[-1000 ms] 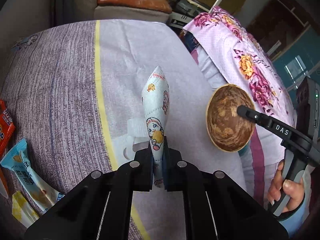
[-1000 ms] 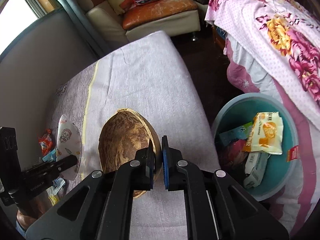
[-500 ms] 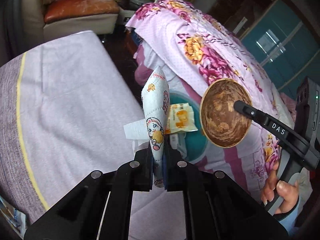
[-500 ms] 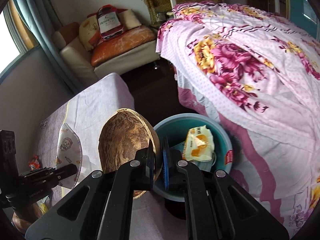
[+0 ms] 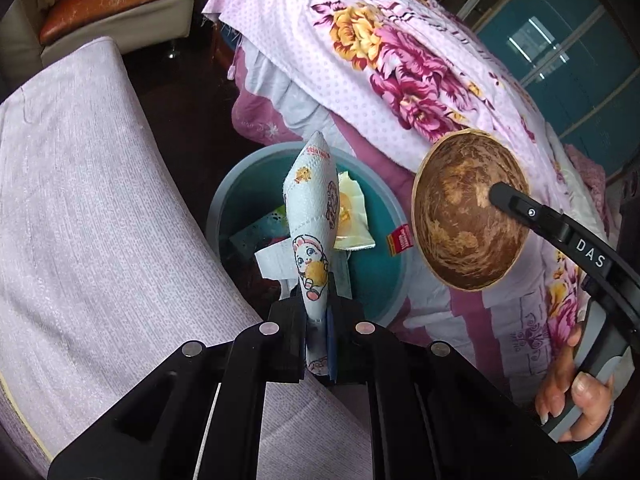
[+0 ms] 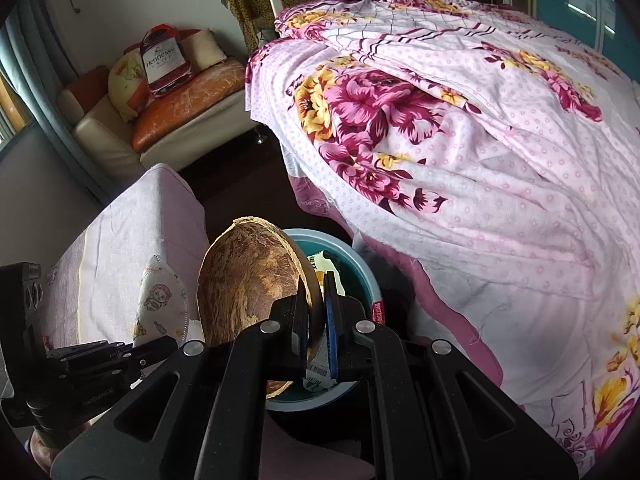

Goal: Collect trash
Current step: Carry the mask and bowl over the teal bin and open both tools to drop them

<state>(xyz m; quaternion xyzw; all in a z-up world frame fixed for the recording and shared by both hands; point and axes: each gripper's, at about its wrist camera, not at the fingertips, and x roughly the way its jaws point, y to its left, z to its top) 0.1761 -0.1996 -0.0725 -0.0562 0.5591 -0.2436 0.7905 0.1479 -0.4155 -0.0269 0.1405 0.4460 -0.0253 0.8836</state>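
My left gripper [image 5: 318, 312] is shut on a folded white face mask [image 5: 312, 216] printed with cartoon figures; the mask stands upright over the teal bin [image 5: 224, 208]. My right gripper [image 6: 316, 320] is shut on the rim of a brown coconut shell half [image 6: 248, 280], held just left of and above the same bin [image 6: 368, 280]. From the left wrist view the coconut shell [image 5: 460, 220] hangs right of the bin, with the right gripper [image 5: 504, 196] clamped on it. The bin holds several wrappers [image 5: 352, 216]. From the right wrist view the mask [image 6: 160, 300] shows at the left.
A bed under a pink floral cover [image 6: 460, 140] rises right of the bin. A low table in lilac cloth [image 5: 80, 200] lies to the left, with dark floor [image 5: 180, 92] between. A sofa with an orange cushion [image 6: 188, 100] stands at the back. A hand [image 5: 568, 392] grips the right tool.
Both grippers have swung off the lilac table and toward the bed, carrying the mask and the coconut shell. The bin now lies directly beneath and ahead of them.
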